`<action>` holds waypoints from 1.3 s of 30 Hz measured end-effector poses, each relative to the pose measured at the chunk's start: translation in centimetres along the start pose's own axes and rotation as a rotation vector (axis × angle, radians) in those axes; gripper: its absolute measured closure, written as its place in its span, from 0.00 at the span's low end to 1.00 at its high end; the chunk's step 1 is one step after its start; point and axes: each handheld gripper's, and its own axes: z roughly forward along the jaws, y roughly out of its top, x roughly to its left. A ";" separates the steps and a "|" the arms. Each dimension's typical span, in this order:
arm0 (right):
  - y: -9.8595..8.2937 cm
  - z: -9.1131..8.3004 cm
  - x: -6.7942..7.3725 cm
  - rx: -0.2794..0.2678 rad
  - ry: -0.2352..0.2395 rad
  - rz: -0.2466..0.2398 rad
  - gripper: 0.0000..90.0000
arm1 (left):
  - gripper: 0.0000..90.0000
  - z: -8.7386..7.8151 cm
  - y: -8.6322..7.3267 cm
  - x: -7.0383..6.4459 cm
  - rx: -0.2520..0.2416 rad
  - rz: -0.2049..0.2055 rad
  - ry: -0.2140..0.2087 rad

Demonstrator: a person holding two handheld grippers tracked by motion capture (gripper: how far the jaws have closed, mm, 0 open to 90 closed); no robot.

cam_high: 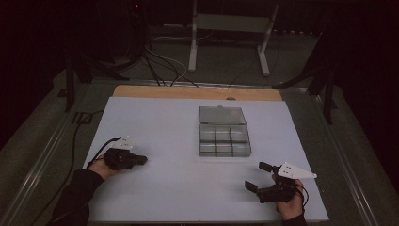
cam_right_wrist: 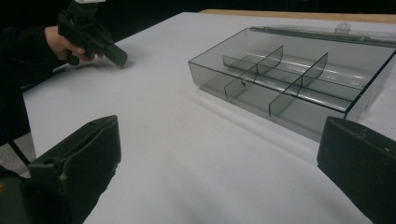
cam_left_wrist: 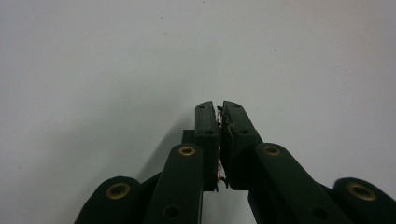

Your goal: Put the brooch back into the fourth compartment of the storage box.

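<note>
A clear grey compartment box (cam_high: 224, 137) sat on the white desk (cam_high: 155, 122), a little toward the far edge and right of the middle, its lid (cam_high: 222, 115) folded open flat toward the far edge. Dividers split the tray into six compartments, and the right gripper view showed no contents in those facing it. The left tool (cam_high: 141, 160) rested near the left edge toward the near side, well apart from the box, held in the person's left hand (cam_high: 99, 166); in the left gripper view its jaws were clenched together with nothing between them, over bare desk surface. The right tool (cam_high: 258, 176) lay close to the near right corner in the right hand (cam_high: 291, 203), jaws released and spread wide, pointing toward the box but not touching it.
</note>
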 end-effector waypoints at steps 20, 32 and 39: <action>0.0 0.0 0.0 -0.002 0.001 -0.001 0.00 | 0.98 0.0 1.5 -1.0 -0.025 0.011 -0.036; 0.0 0.0 0.0 -0.001 -0.001 0.003 0.00 | 0.98 0.4 2.6 -1.4 -0.029 0.021 -0.054; 0.0 0.0 0.0 0.000 -0.001 0.001 0.00 | 0.98 0.7 3.3 -1.6 -0.046 0.025 -0.080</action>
